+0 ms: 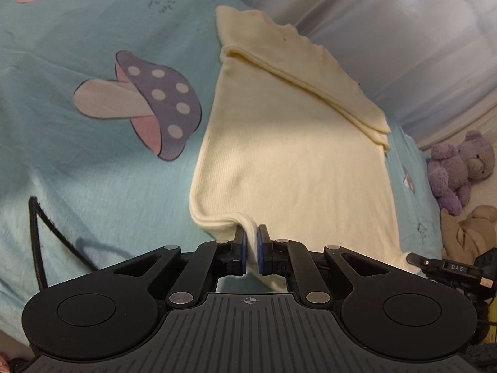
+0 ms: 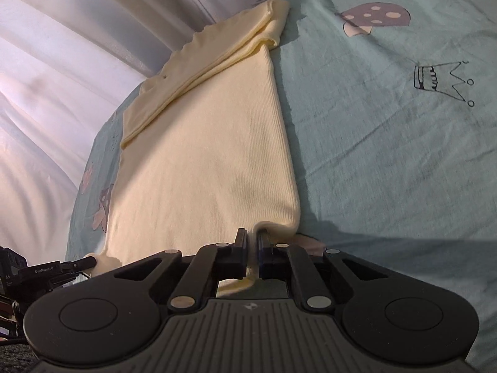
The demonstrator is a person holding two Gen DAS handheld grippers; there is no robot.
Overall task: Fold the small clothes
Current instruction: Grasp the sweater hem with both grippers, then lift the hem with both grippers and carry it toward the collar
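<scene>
In the left wrist view, the left gripper [image 1: 251,237] is pinching, almost fully closed, the near hem of the cream ribbed knit garment [image 1: 292,155] lying ahead on the teal mushroom-print bedsheet [image 1: 93,155]; only a thin fold is caught, so it could slip free. In the right wrist view, the right gripper [image 2: 252,242] is clamping the hem's other corner, and uneven lifting could skew the fold.
</scene>
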